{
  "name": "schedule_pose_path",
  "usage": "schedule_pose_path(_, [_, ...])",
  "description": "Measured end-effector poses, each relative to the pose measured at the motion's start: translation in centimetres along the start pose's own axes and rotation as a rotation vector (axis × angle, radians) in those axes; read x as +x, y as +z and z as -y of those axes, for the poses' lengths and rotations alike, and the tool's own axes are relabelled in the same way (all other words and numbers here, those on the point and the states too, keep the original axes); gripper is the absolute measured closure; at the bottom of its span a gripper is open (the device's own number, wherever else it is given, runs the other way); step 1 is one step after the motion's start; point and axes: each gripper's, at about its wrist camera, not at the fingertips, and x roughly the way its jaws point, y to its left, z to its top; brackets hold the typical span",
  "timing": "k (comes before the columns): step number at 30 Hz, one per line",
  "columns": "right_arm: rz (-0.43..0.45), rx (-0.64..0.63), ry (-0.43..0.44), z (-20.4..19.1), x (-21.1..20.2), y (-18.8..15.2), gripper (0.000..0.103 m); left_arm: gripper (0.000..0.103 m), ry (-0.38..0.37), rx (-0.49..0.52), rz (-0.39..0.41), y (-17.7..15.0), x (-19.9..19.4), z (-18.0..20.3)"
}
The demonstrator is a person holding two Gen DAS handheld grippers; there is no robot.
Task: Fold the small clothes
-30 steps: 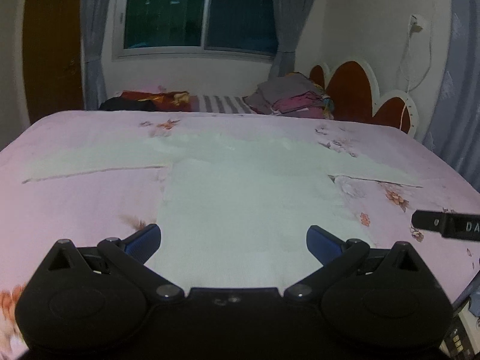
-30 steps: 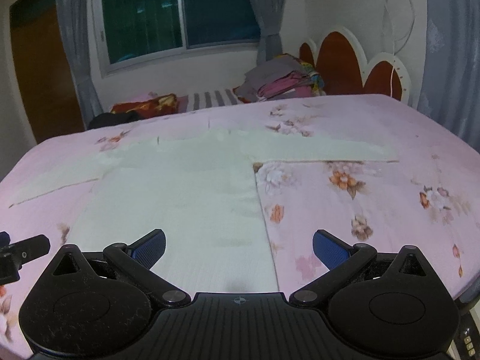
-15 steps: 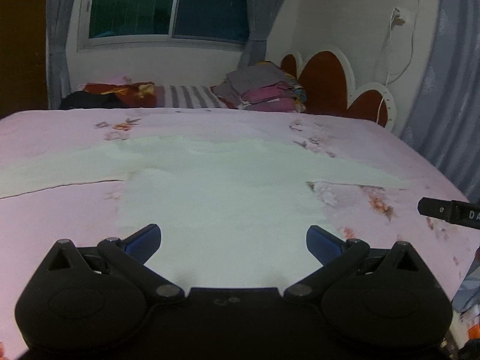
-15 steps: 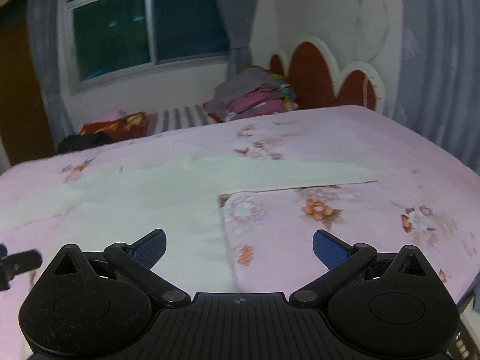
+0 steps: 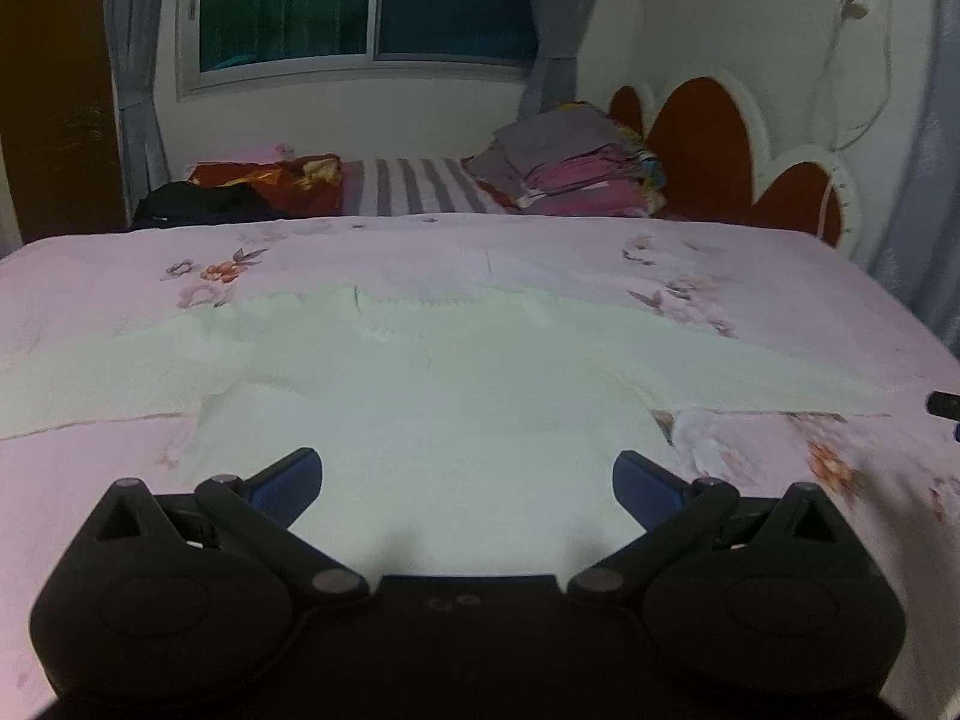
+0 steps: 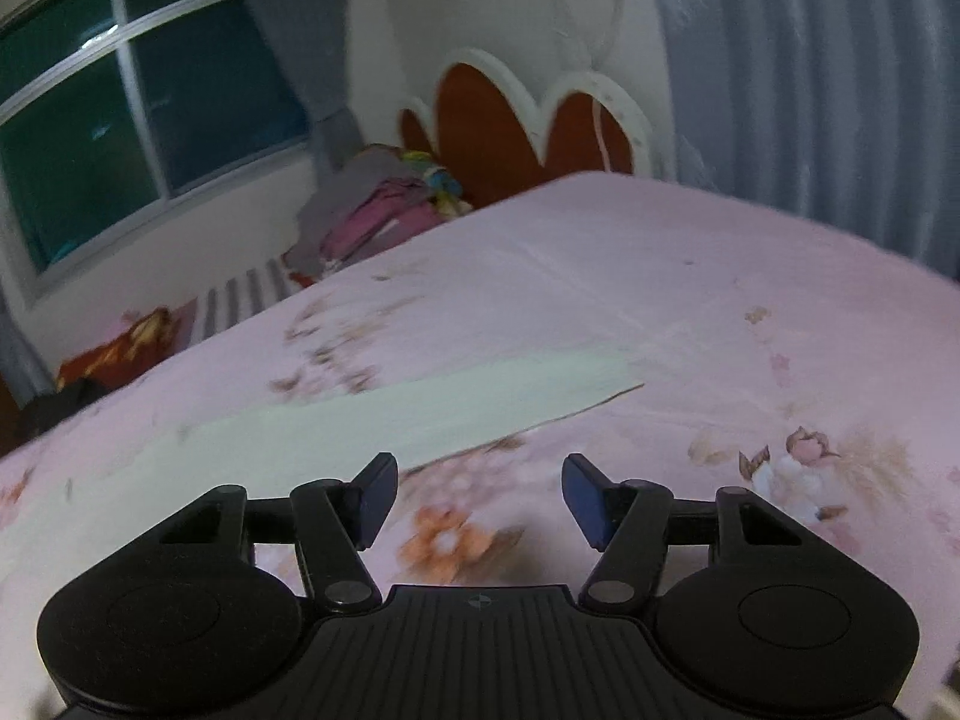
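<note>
My left hand-held gripper [image 5: 468,474] hangs over the lower body of the shirt [image 5: 432,396], its jaws spread wide with nothing between them and the blue pads clear of the cloth. The shirt is pale, long-sleeved, and lies flat on the bed [image 5: 750,276], on a pink sheet printed with flowers. Its body runs toward me in the left view, one sleeve stretched out to the left edge and the other out to the right, both flat on the sheet. At the far right edge of that view a dark tip shows just beyond the right sleeve's cuff; I cannot tell more of it. My right hand-held gripper [image 6: 480,498] is tilted, so the bed slopes across its view, and its jaws are closing, part open, with only the flowered sheet showing between the pads. They grip nothing. The right sleeve [image 6: 420,414] lies just ahead of the left pad, its cuff end pointing up to the right, apart from both pads. This view is blurred, so the sleeve's edges are soft. Beyond the bed a pile of folded clothes [image 5: 576,168] sits near the red headboard [image 5: 708,144], with a striped cloth [image 5: 414,186] and a dark heap [image 5: 204,204] left of it, under the window [image 5: 366,0].
</note>
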Motion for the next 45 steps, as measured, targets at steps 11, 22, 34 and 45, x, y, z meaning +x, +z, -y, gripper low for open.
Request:
schedule_pose_path(11, [-0.113, 0.247, -0.036, 9.5, 13.4, 3.3, 0.059, 0.000, 0.094, -0.012, -0.045, 2.7, 6.6, 3.9])
schedule_pose_path(22, [-0.132, 0.334, -0.006, 12.4, 16.8, 3.2, 0.090, 0.000, 0.200, -0.080, -0.076, 3.7, 7.3, 1.5])
schedule_pose_path(34, [-0.121, 0.127, 0.070, 5.3, 15.3, 4.8, 0.100, 0.000, 0.282, -0.111, -0.159, 2.1, 7.6, -5.5])
schedule_pose_path(45, [-0.208, -0.231, 0.347, -17.5, 10.9, -2.1, 0.100, 0.006, 0.248, -0.212, -0.204, -0.5, 6.5, -15.3])
